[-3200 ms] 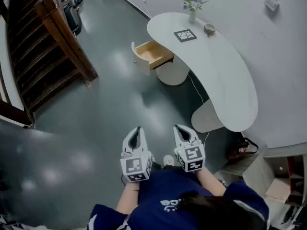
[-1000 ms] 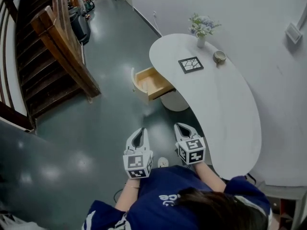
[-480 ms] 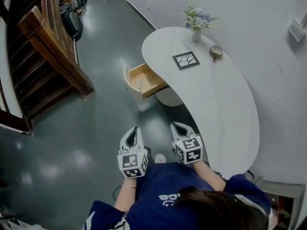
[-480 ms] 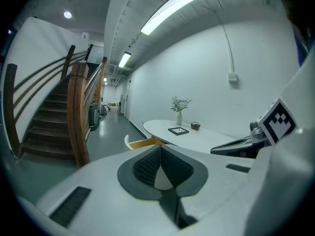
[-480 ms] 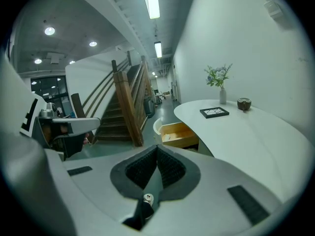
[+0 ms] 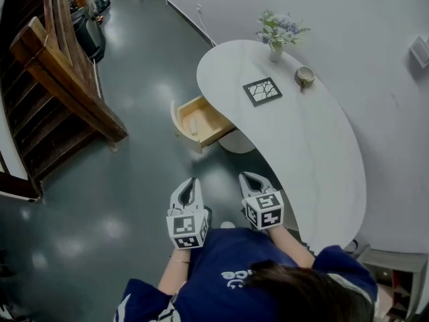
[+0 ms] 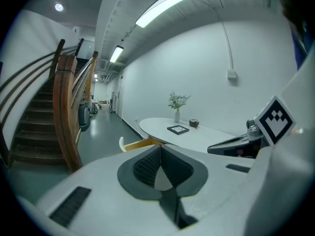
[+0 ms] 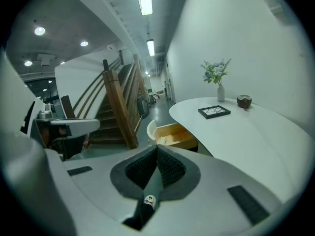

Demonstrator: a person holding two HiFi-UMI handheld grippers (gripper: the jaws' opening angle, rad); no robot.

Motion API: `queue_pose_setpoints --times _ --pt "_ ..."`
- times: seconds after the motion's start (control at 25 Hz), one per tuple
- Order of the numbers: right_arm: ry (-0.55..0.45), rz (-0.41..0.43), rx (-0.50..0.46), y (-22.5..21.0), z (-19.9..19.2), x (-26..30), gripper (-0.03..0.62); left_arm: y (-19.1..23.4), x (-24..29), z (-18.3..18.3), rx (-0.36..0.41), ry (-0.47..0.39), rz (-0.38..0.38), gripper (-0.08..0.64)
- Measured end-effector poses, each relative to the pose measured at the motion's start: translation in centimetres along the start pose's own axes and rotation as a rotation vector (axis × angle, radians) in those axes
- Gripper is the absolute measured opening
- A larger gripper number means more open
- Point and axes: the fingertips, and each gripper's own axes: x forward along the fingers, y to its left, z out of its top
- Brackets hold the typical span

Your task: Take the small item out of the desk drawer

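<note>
Head view: approach step. The open drawer (image 6: 209, 118) sits centre-left of frame with a small pale item (image 6: 193, 125) inside. We hold the left gripper (image 6: 192, 180) and right gripper (image 6: 249, 177) clenched, empty, well apart from it. Next we likely need to step closer and part one gripper's jaws.
</note>
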Motion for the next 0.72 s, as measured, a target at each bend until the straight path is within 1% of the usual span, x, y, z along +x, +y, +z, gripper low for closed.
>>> queue_pose_setpoints --times 0.4,0.56,0.72 --pt "-0.019 -0.078 0.032 -0.3 5.3 7.8 0.008 6.9 7.2 4.1 0.049 0.002 -0.074 0.005" --pt "-0.02 -0.104 0.052 0.4 6.2 10.2 0.008 9.6 9.2 4.8 0.064 0.017 -0.105 0.005" --pt "-0.025 -0.127 0.07 0.9 7.2 12.5 0.008 11.5 10.9 5.1 0.067 0.04 -0.148 0.005"
